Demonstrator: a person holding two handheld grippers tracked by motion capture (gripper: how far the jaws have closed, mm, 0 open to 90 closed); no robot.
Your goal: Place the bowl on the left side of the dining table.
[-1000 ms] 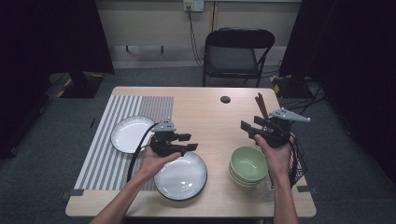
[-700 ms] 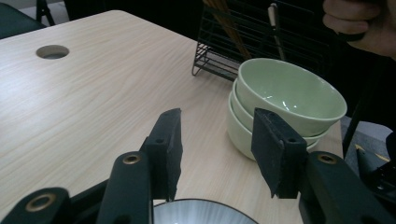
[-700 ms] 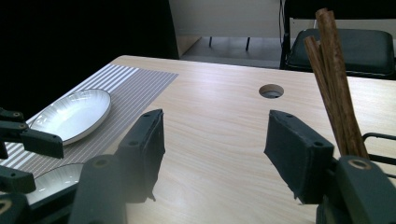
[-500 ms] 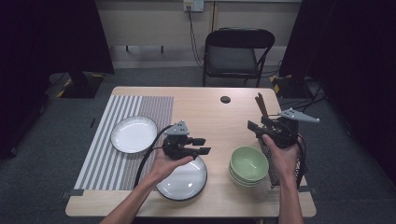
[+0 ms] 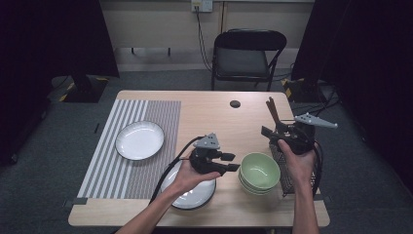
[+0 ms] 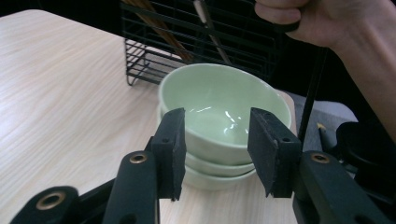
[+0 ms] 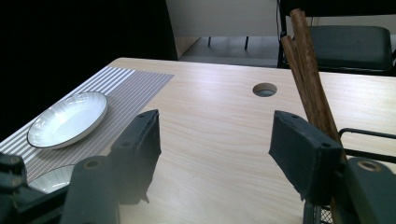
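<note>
A: What is the left gripper (image 5: 233,162) doing?
B: Reaching for the stack of green bowls (image 5: 259,172) near the tabletop's (image 5: 209,105) right front corner. Its jaws have just been closing, yet nothing is between them; the top bowl (image 6: 224,105) sits just beyond the tips.
A: Next move?
B: I'd judge: advance until the near rim sits between the jaws, then clench.
A: The right gripper (image 5: 269,135)?
B: Released, jaws just opening, empty, hovering by the black wire rack (image 5: 281,161) of chopsticks (image 7: 308,70).

Overhead camera looks forward and down; both close claw cameras share the table (image 5: 214,112).
</note>
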